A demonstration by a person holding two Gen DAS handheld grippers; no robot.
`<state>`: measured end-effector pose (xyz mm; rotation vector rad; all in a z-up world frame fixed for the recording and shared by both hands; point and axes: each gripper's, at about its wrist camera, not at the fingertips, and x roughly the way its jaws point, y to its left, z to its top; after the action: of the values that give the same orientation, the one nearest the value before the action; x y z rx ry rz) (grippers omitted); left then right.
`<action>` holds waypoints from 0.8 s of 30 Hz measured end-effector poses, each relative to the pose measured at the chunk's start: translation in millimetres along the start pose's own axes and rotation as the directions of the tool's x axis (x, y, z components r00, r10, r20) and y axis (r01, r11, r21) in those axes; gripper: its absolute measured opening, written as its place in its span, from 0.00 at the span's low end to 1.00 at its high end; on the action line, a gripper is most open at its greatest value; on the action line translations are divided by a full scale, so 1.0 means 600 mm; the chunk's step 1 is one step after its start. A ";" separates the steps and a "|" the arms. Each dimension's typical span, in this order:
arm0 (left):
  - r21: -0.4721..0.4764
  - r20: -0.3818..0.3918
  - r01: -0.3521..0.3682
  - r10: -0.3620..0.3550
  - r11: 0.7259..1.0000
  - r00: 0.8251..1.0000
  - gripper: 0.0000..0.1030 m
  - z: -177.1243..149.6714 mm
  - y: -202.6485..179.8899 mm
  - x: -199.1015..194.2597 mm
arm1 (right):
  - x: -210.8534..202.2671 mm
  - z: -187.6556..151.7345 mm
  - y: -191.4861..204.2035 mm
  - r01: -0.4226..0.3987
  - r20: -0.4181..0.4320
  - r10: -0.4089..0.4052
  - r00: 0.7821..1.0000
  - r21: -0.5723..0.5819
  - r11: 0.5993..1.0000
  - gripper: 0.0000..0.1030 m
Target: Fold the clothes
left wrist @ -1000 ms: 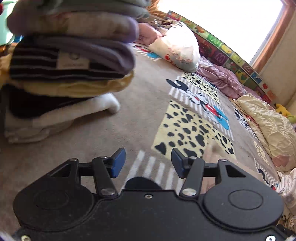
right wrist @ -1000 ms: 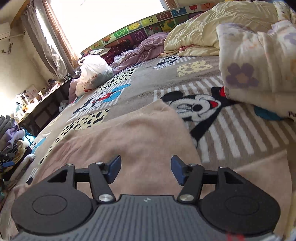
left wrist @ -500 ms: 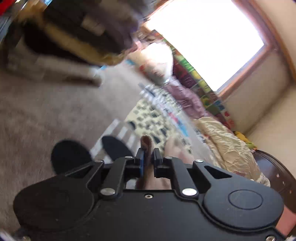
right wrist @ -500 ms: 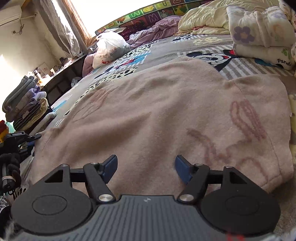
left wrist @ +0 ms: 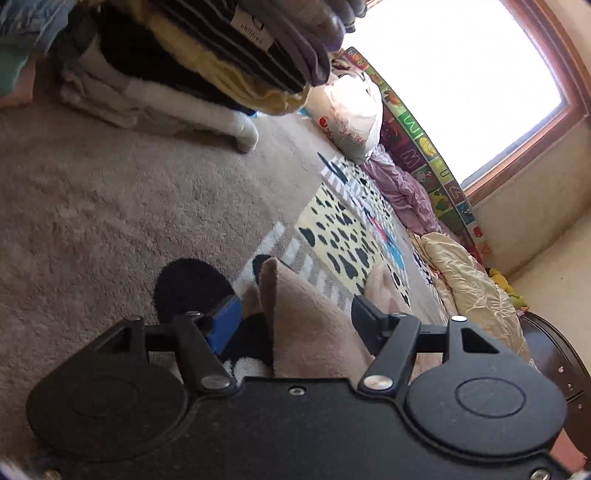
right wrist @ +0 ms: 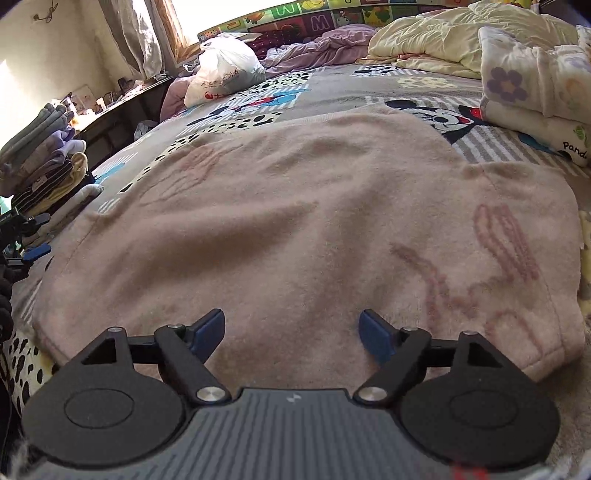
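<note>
Pink garment (left wrist: 314, 325) corner between left hand-held gripper (left wrist: 295, 314) pads (seemingly untouched).

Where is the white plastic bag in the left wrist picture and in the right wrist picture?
Left wrist: bag upper middle, beside the alphabet mat under the window.
Right wrist: bag upper left of centre, at the blanket's far end.
Shared landmark: alphabet mat just behind it.

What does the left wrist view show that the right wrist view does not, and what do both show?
Only the left wrist view: the left tool, open, with a raised corner of the pink garment between its fingers. Only the right wrist view: the flower-print bedding and the open right tool. Both: the stack of folded clothes and the white plastic bag.
</note>
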<state>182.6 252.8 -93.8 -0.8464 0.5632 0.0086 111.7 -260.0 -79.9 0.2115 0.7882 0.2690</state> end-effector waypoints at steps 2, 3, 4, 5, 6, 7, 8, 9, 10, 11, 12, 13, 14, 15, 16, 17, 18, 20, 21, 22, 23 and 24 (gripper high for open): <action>0.026 -0.013 0.016 -0.015 1.000 1.000 0.61 0.001 -0.009 0.018 | 0.001 -0.001 0.001 0.004 -0.002 -0.004 1.000 -0.005 1.000 0.79; 0.042 -0.018 0.024 -0.023 0.999 1.000 0.55 0.001 -0.014 0.027 | 0.002 -0.001 0.002 0.006 -0.004 -0.006 1.000 -0.011 1.000 0.79; 0.088 -0.005 0.057 -0.057 0.994 0.998 0.10 0.000 -0.022 0.024 | 0.004 -0.001 0.004 0.008 -0.008 -0.008 1.000 -0.021 1.000 0.80; 0.138 0.009 0.093 -0.096 0.986 0.995 0.06 -0.002 -0.031 0.021 | 0.005 -0.001 0.005 0.009 -0.012 -0.009 1.000 -0.028 1.000 0.81; 0.188 0.021 0.128 -0.134 0.974 0.991 0.06 -0.003 -0.040 0.017 | 0.006 -0.001 0.007 0.009 -0.015 -0.010 1.000 -0.033 0.999 0.83; 0.295 0.065 0.106 -0.131 0.950 0.989 0.06 -0.011 -0.059 0.003 | 0.008 -0.001 0.008 0.010 -0.018 -0.011 1.000 -0.038 0.999 0.83; 0.404 0.115 0.071 -0.127 0.912 0.985 0.06 -0.021 -0.080 -0.013 | 0.010 -0.001 0.011 0.011 -0.021 -0.012 1.000 -0.045 0.999 0.86; 0.506 0.164 0.029 -0.129 0.862 0.978 0.06 -0.030 -0.100 -0.028 | 0.012 -0.002 0.014 0.013 -0.023 -0.014 1.000 -0.051 0.999 0.88; 0.598 0.213 -0.018 -0.137 0.801 0.968 0.06 -0.039 -0.121 -0.044 | 0.014 -0.002 0.017 0.015 -0.025 -0.016 1.000 -0.058 0.998 0.90; 0.681 0.259 -0.070 -0.150 0.729 0.954 0.07 -0.049 -0.141 -0.059 | 0.017 -0.002 0.020 0.016 -0.027 -0.018 0.999 -0.065 0.998 0.93; 0.723 0.283 -0.178 -0.052 0.667 0.958 0.09 -0.059 -0.150 -0.047 | 0.020 -0.003 0.023 0.019 -0.027 -0.021 0.999 -0.073 0.997 0.96; 0.733 0.292 -0.260 0.055 0.629 0.955 0.20 -0.065 -0.148 -0.027 | 0.023 -0.004 0.027 0.023 -0.027 -0.025 0.999 -0.081 0.996 0.97; 0.738 0.300 -0.335 0.160 0.585 0.940 0.22 -0.071 -0.144 -0.005 | 0.025 -0.005 0.031 0.029 -0.026 -0.032 0.999 -0.089 0.996 0.99; 0.715 0.301 -0.342 0.174 0.610 0.938 0.23 -0.067 -0.135 -0.004 | 0.028 -0.006 0.035 0.038 -0.025 -0.040 0.999 -0.098 0.994 1.00; 0.679 0.298 -0.337 0.175 0.652 0.938 0.26 -0.056 -0.129 -0.013 | 0.030 -0.006 0.038 0.045 -0.026 -0.048 0.999 -0.106 0.993 1.00; 0.640 0.295 -0.331 0.176 0.694 0.939 0.35 -0.044 -0.123 -0.022 | 0.030 -0.006 0.040 0.050 -0.027 -0.054 0.998 -0.111 0.993 1.00; 0.600 0.313 -0.340 0.179 0.724 0.933 0.39 -0.030 -0.118 -0.032 | 0.030 -0.005 0.041 0.053 -0.029 -0.057 0.998 -0.114 0.992 1.00; 0.530 0.317 -0.307 0.152 0.791 0.936 0.40 -0.004 -0.104 -0.051 | 0.025 -0.004 0.042 0.052 -0.029 -0.056 0.998 -0.113 0.992 0.98; 0.495 0.299 -0.266 0.125 0.827 0.946 0.40 0.005 -0.098 -0.059 | 0.022 -0.003 0.043 0.053 -0.026 -0.056 0.998 -0.112 0.992 0.95; 0.452 0.273 -0.204 0.083 0.868 0.959 0.40 0.013 -0.090 -0.067 | 0.017 -0.002 0.045 0.052 -0.020 -0.055 0.998 -0.115 0.992 0.92; 0.421 0.240 -0.130 0.027 0.898 0.970 0.40 0.013 -0.086 -0.068 | 0.012 -0.001 0.049 0.048 -0.011 -0.049 0.999 -0.123 0.991 0.86; 0.389 0.209 -0.053 -0.031 0.920 0.977 0.40 0.013 -0.083 -0.068 | 0.007 0.001 0.056 0.042 0.002 -0.042 0.999 -0.135 0.990 0.83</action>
<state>162.7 233.5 -35.3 -0.4414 0.3510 -0.0043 109.7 -226.9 -73.0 0.0675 0.7714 0.2814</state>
